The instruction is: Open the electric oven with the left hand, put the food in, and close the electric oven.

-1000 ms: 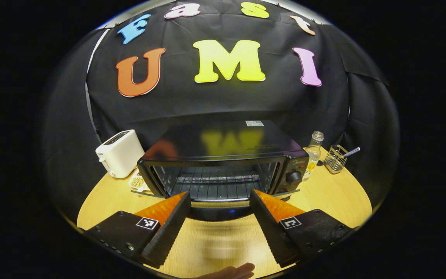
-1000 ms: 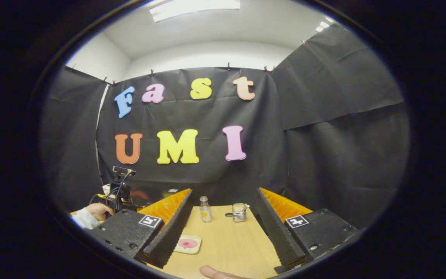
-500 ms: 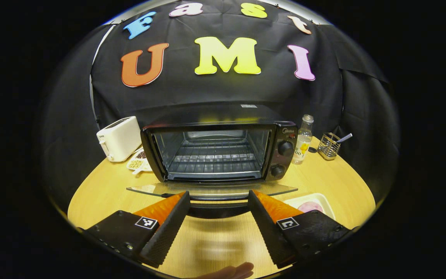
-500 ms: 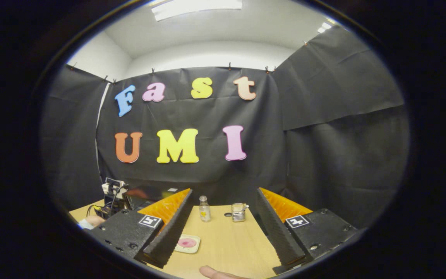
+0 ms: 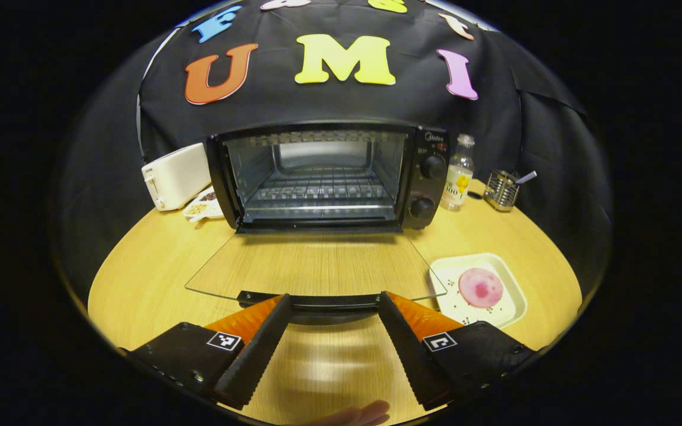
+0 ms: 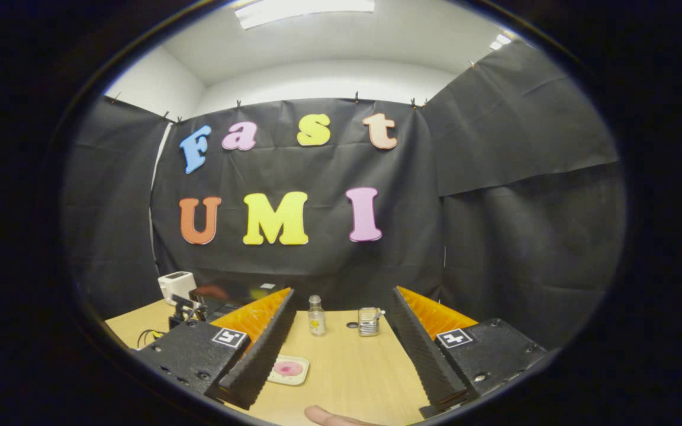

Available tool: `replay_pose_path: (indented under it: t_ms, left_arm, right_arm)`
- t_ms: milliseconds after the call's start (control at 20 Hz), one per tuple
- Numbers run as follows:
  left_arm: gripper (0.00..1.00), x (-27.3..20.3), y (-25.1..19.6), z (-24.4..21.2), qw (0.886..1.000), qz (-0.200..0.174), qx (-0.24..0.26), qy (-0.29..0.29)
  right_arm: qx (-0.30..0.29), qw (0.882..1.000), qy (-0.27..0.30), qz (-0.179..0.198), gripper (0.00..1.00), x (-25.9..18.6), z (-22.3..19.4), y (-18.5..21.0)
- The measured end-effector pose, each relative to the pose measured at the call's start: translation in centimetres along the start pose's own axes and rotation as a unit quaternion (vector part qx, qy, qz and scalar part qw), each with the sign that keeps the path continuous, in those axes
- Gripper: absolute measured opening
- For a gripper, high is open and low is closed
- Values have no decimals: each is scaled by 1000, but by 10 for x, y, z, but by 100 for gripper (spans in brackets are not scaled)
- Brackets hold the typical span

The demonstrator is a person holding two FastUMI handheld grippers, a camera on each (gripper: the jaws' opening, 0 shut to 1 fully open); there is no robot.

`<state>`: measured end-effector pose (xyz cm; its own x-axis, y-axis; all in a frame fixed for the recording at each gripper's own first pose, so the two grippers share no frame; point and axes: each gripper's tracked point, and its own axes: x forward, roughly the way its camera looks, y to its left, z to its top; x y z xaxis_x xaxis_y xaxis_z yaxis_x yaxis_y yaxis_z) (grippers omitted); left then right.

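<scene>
Oven door (image 5: 316,263) glass, stiff and hinged, lies flat open on table; left gripper (image 5: 332,303) fingers spread beside its handle (image 5: 329,300), grip unclear; right gripper (image 6: 341,331) wide open, empty

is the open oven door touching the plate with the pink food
Cannot tell. In the left gripper view the glass oven door has its right corner overlapping the plate rim, but whether it rests on it or hangs above is unclear.

black oven (image 5: 430,177), white toaster (image 5: 175,176), pink food (image 5: 481,287), white tray (image 5: 512,296)
</scene>
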<state>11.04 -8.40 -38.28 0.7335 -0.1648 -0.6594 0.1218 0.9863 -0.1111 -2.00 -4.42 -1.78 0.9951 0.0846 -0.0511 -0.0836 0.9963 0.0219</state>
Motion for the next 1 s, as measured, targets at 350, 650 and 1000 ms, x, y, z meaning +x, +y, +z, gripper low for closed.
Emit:
replay_pose_path:
  t_ms: [350,650,1000]
  left_arm:
    - [96,-4,-3,6,999,1,-5,-35]
    - [96,-59,-14,46,995,-13,-3,-103]
    - [95,-157,-10,119,974,10,-8,-225]
  right_arm:
    - [-1,1000,14,-4,100,7,-10,-6]
    - [-15,999,45,3,100,32,-21,-5]
    - [2,993,105,45,100,79,-66,19]
